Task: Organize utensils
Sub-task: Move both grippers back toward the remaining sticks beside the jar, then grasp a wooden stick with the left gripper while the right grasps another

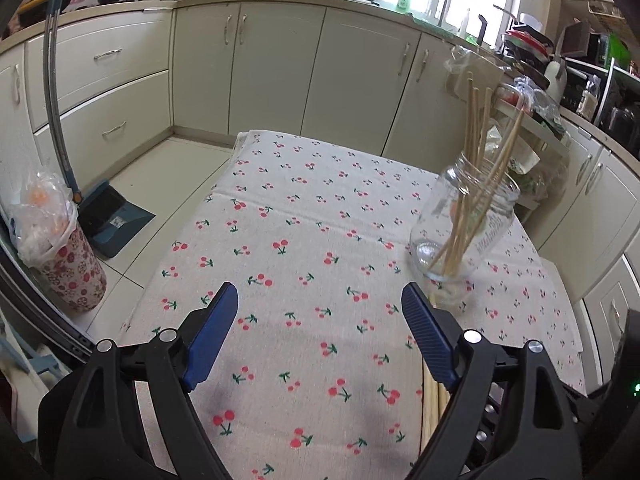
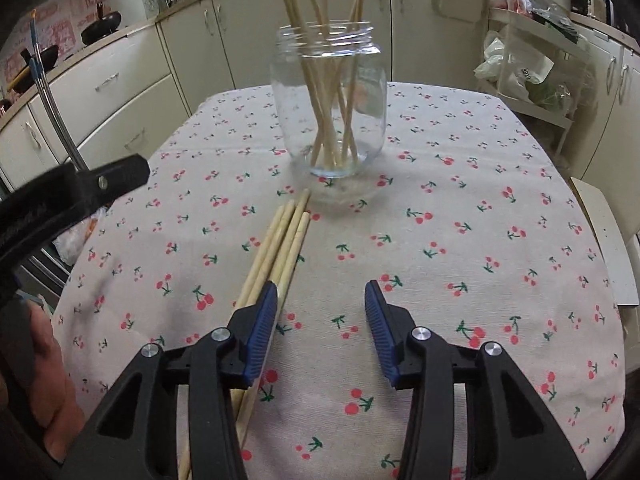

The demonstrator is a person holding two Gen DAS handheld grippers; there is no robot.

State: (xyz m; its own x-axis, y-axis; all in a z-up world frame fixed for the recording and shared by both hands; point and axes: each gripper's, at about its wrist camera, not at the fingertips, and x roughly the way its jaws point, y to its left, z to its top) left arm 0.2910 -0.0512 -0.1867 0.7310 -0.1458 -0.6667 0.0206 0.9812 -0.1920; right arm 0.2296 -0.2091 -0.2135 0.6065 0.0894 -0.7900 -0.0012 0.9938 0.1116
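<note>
Four pale wooden chopsticks (image 2: 280, 240) lie bundled on the worktop (image 2: 480, 240) — others lean in the glass jar (image 2: 328, 112); both tools gape, empty.

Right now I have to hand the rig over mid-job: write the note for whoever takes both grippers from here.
Left gripper: open, empty, over the cherry-print tablecloth, left of the jar.
Right gripper: open, nothing between the pads; its left finger sits over the loose chopsticks.
Glass jar: upright mid-table, several chopsticks in jar standing inside it.
Loose chopsticks: four or so lying side by side on the cloth, tips pointing toward the jar, just short of it.
Done: part of the set is in the jar.
Left: pick up the loose ones and stand them in the jar.
</note>
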